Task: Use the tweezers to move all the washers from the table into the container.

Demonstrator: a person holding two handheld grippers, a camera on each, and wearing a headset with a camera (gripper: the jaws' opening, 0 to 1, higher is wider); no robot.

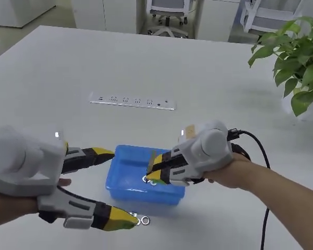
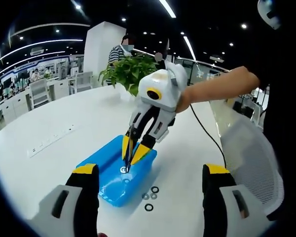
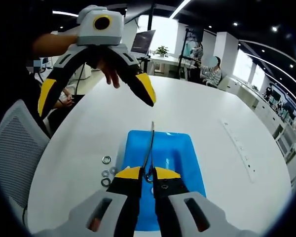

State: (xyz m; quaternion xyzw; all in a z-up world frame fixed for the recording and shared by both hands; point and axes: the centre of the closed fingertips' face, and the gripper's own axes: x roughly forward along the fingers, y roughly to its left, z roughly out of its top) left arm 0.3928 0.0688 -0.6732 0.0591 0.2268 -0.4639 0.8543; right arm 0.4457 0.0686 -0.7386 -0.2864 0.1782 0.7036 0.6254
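Observation:
A blue container (image 1: pixel 124 183) (image 2: pixel 104 168) (image 3: pixel 180 158) sits on the white table. My right gripper (image 1: pixel 155 176) (image 3: pixel 148 174) (image 2: pixel 134 154) hangs over it, shut on thin tweezers (image 3: pixel 151 143) (image 2: pixel 128 157) that point down into the container. At the tweezers' tip there is a washer (image 2: pixel 123 170) (image 1: pixel 145 179); I cannot tell whether it is pinched or lying on the bottom. Several washers (image 1: pixel 141 220) (image 2: pixel 150 196) (image 3: pixel 106 173) lie on the table beside the container's near edge. My left gripper (image 1: pixel 113 187) (image 2: pixel 150 174) (image 3: pixel 96 106) stands open to the container's left, with nothing between its jaws.
A white power strip (image 1: pixel 133 100) (image 3: pixel 239 148) lies further back on the table. A green plant (image 1: pixel 297 57) (image 2: pixel 130 71) stands at the far right. A black cable (image 1: pixel 263 156) trails from the right gripper. Office chairs and people are beyond the table.

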